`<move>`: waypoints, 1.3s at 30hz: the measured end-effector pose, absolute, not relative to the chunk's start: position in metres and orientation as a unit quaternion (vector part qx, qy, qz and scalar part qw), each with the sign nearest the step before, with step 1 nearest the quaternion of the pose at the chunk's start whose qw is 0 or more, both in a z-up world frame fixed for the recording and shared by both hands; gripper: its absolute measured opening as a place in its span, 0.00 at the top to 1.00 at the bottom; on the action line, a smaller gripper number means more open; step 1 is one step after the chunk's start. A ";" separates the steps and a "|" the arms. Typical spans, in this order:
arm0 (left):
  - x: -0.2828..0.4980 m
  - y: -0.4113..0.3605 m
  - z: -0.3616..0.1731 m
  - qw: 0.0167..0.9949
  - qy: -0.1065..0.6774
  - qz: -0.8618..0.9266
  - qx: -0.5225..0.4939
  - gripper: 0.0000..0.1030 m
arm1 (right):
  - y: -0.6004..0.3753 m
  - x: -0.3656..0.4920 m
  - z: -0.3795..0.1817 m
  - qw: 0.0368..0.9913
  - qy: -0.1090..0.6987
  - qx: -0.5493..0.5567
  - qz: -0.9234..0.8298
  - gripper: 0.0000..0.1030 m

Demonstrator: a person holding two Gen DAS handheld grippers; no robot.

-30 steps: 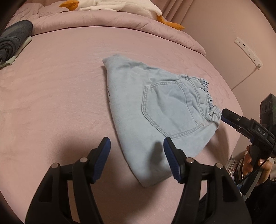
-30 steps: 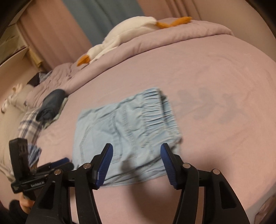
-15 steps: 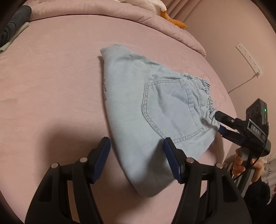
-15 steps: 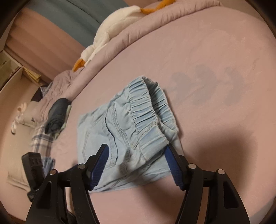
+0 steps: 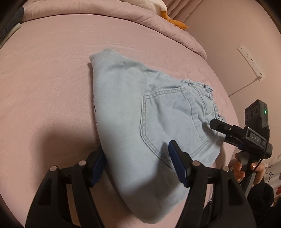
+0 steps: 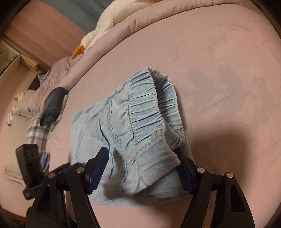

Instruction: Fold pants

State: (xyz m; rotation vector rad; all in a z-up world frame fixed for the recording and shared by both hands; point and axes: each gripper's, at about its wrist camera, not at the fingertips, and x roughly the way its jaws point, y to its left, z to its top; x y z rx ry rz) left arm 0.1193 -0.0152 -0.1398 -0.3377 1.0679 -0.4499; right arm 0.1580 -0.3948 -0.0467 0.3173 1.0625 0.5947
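Note:
Light blue denim pants (image 5: pixel 133 112) lie folded on the pink bed, back pocket up, elastic waistband to the right. My left gripper (image 5: pixel 138 163) is open with its jaws astride the near folded corner of the pants. My right gripper (image 6: pixel 140 168) is open, its jaws astride the lifted waistband corner (image 6: pixel 149 122). In the left wrist view the right gripper (image 5: pixel 221 128) reaches the waistband edge from the right. The left gripper's body (image 6: pixel 31 164) shows at the lower left of the right wrist view.
A pink bed sheet (image 5: pixel 43 79) spreads around the pants. A rolled quilt (image 5: pixel 123 15) and a white plush goose (image 6: pixel 105 22) lie at the head. Folded dark clothes (image 6: pixel 52 105) sit on the bed's far side. A wall power strip (image 5: pixel 249 61) is to the right.
Both grippers have moved forward onto the pants. The left now straddles the near corner, the right straddles the waistband, which has bunched and risen.

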 end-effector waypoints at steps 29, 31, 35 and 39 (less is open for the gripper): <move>0.137 -0.024 -0.138 0.817 0.501 -0.221 -0.181 0.37 | -0.387 0.169 -0.050 0.786 0.517 0.142 0.307 0.08; 0.138 -0.024 -0.136 0.818 0.500 -0.217 -0.186 0.49 | -0.386 0.169 -0.050 0.779 0.509 0.163 0.328 0.26; 0.136 -0.019 -0.131 0.825 0.494 -0.204 -0.182 0.77 | -0.378 0.158 -0.044 0.786 0.485 0.156 0.350 0.50; 0.132 -0.012 -0.125 0.831 0.484 -0.203 -0.187 0.84 | -0.371 0.151 -0.031 0.803 0.467 0.139 0.342 0.53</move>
